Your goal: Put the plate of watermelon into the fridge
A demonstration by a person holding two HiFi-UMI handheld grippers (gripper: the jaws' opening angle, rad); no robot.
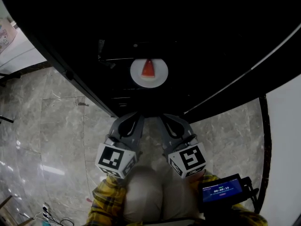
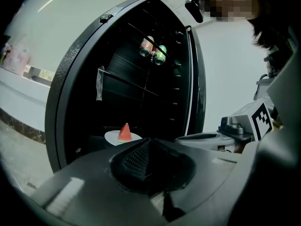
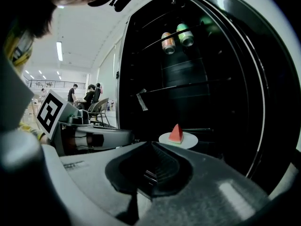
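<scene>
A white plate (image 1: 149, 72) with a red watermelon wedge (image 1: 148, 68) rests on a shelf inside the dark open fridge (image 1: 197, 36). Both grippers hang side by side in front of the fridge, a short way back from the plate, touching nothing. My left gripper (image 1: 134, 119) is shut with nothing in it, and in its own view the plate (image 2: 113, 137) and wedge (image 2: 124, 132) lie just beyond its closed tip (image 2: 146, 143). My right gripper (image 1: 168, 119) is also shut and empty. Past its tip (image 3: 153, 147) lie the plate (image 3: 188, 140) and wedge (image 3: 176, 133).
Two drink cans (image 3: 168, 42) (image 3: 185, 34) lie on an upper wire shelf. The fridge's rounded grey frame (image 2: 61, 102) borders the opening. Grey marble floor (image 1: 56, 126) lies below. A small screen device (image 1: 221, 190) sits at the person's right side. People and chairs (image 3: 91, 102) are far off.
</scene>
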